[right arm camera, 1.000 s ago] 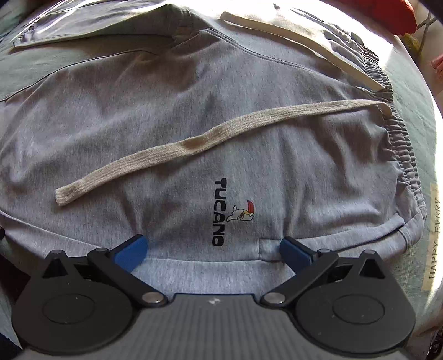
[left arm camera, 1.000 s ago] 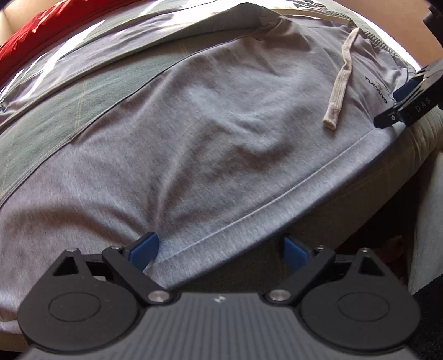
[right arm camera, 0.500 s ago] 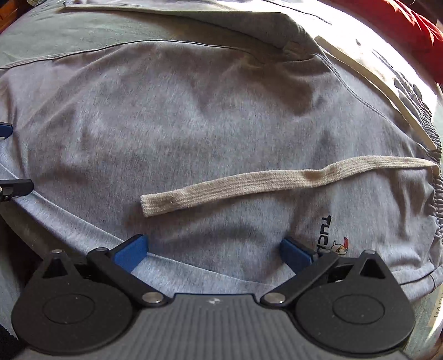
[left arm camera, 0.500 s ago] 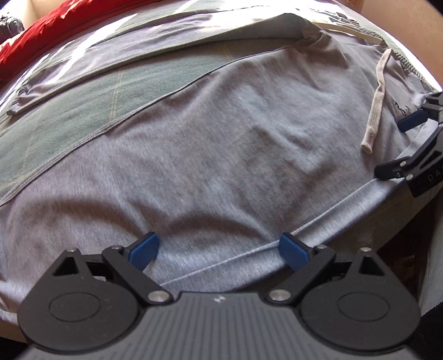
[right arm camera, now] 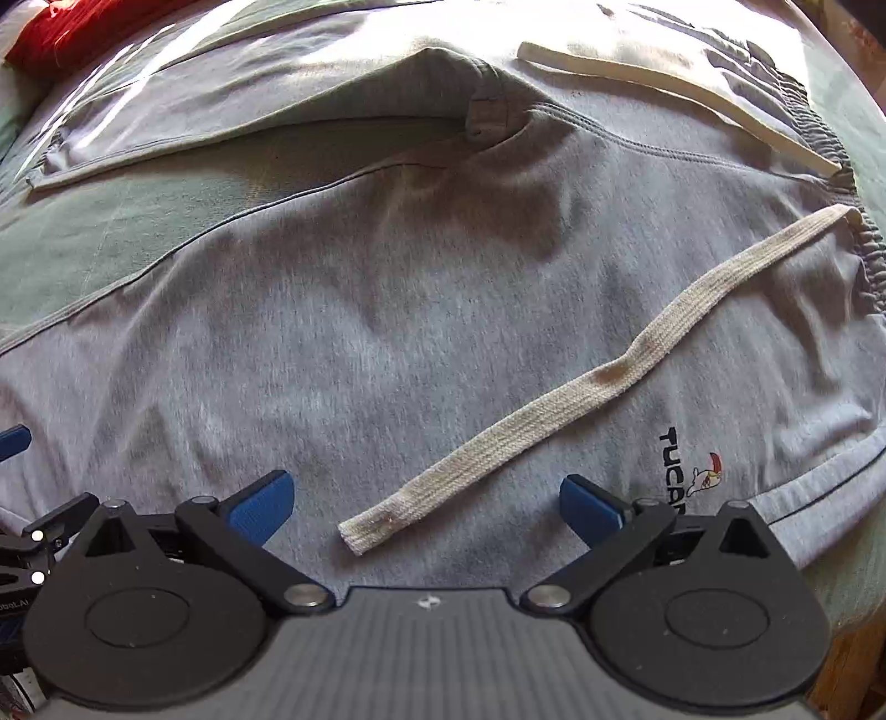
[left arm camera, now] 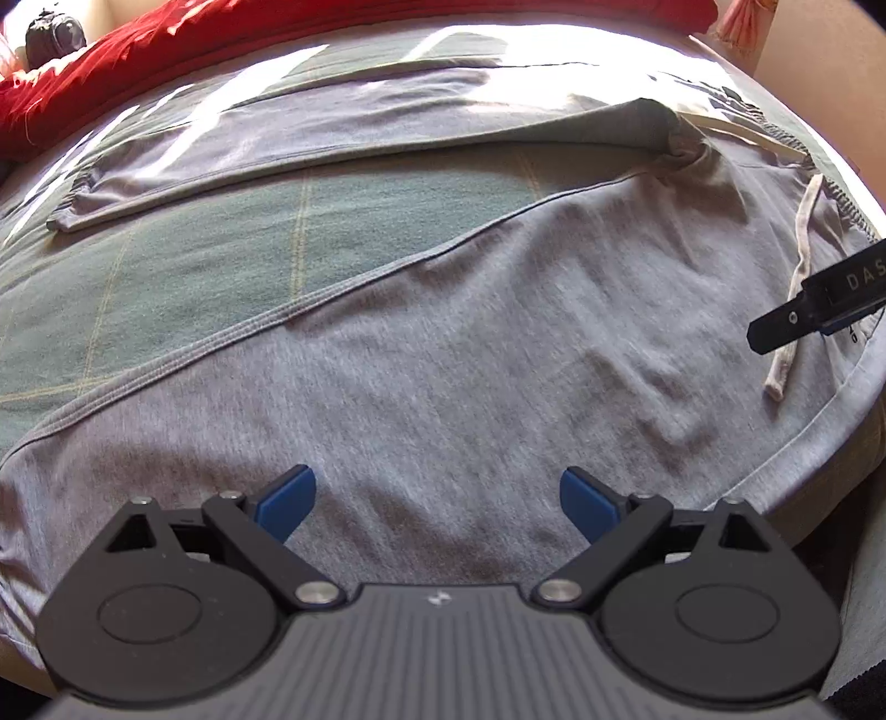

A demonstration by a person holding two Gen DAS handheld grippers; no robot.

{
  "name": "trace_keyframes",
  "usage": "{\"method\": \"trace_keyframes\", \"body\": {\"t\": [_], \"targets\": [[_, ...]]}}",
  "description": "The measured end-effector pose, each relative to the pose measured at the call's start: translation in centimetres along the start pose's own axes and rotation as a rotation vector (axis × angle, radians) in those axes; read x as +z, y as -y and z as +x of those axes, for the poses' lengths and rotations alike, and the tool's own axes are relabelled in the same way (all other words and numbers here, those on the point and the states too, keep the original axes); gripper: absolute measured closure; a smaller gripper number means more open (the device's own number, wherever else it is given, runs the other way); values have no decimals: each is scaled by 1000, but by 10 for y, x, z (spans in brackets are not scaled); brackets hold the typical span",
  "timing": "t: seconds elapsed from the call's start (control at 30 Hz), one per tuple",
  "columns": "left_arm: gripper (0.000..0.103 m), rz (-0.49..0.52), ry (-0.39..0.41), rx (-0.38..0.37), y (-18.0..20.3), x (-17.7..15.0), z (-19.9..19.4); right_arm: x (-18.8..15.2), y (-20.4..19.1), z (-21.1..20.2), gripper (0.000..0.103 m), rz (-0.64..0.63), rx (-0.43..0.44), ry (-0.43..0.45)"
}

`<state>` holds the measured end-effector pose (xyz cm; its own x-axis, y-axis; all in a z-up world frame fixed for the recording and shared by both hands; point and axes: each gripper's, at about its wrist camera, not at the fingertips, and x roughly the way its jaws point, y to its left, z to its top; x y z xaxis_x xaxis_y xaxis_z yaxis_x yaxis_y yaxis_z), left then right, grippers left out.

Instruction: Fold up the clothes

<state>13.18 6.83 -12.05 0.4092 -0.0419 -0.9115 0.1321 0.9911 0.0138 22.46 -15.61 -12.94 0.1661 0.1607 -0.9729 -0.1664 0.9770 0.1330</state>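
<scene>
Grey sweatpants lie spread flat on a green checked bedcover, legs parted in a V. My left gripper hovers open over the near leg, nothing between its blue pads. In the right wrist view the same sweatpants fill the frame, with a cream drawstring lying across the hip beside a black TUCANO logo. My right gripper is open just above the drawstring's loose end. The far leg lies in bright sunlight.
A red blanket runs along the far side of the bed, with a dark bag at the top left. The bed's near edge drops off at the lower right. The elastic waistband sits at the right.
Both grippers have moved forward and up from the near hem onto the pants, staying open. The right gripper has shifted left, away from the logo toward the drawstring's end.
</scene>
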Motion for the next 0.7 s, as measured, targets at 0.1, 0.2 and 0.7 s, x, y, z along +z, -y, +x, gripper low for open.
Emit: {"method": "trace_keyframes", "body": {"t": [0.1,0.2,0.7], "targets": [[8,-14,-8,0,0,-19,2,-9,-2,-3,0,23,-47,35],[8,-36,12,-16,-5,-41,-4,-30,0,-6,0,29,-78,70],[8,2,82,12,18,-24,-22,-108,-7,-16,0,-15,-156,177]]}}
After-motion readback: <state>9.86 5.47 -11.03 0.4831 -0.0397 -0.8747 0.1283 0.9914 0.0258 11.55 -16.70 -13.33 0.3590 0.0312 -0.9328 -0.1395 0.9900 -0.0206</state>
